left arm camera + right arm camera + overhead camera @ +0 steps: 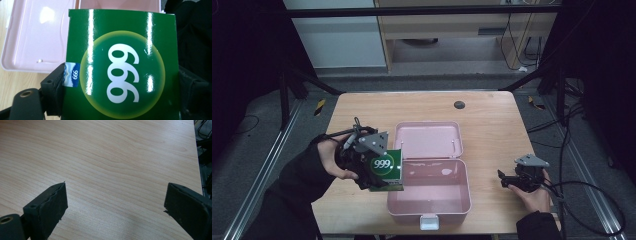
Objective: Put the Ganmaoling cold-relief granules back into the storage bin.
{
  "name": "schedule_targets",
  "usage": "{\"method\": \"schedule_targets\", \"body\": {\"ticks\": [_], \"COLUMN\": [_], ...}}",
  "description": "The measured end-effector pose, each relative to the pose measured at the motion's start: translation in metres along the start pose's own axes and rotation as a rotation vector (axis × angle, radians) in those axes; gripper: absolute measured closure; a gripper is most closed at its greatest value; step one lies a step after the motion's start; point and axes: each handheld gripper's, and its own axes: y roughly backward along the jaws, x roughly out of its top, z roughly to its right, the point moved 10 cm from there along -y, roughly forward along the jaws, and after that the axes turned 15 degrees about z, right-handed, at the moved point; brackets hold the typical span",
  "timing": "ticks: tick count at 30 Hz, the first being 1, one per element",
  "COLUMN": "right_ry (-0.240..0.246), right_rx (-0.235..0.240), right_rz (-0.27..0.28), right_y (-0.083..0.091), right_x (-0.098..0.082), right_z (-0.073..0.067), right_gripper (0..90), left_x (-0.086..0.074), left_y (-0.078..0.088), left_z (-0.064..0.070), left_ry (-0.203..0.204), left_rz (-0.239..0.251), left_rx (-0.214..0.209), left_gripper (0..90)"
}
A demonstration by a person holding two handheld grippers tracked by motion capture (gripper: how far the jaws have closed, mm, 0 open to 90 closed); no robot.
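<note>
Green box (120, 70) bottom cropped; left gripper (372, 172) seemingly clamping.

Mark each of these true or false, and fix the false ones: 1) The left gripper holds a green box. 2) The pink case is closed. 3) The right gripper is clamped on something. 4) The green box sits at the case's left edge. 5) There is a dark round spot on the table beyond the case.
1) True: the left gripper is shut on the green box, a jaw on each side.
2) False: the pink case lies open, its lid flat behind it.
3) False: the right gripper is open, with bare table between its jaws.
4) True.
5) True: the dark spot is near the far edge.
</note>
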Motion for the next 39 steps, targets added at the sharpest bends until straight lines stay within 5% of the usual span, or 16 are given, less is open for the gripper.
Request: {"method": "schedule_targets", "body": {"ticks": [22, 39], "right_ry": [0.011, 0.011], "right_rx": [0.002, 0.005], "right_rz": [-0.003, -0.005], "right_y": [-0.001, -0.001], "right_x": [-0.001, -0.002], "right_z": [0.000, -0.001], "right_gripper": [5.3, 5.2], "left_x": [0.020, 0.011], "left_y": [-0.045, -0.069], "left_z": [-0.007, -0.009], "left_ry": [-0.035, -0.037], "left_rz": [0.004, -0.021], "left_rx": [-0.021, -0.033], "left_gripper": [14.8, 14.7]}}
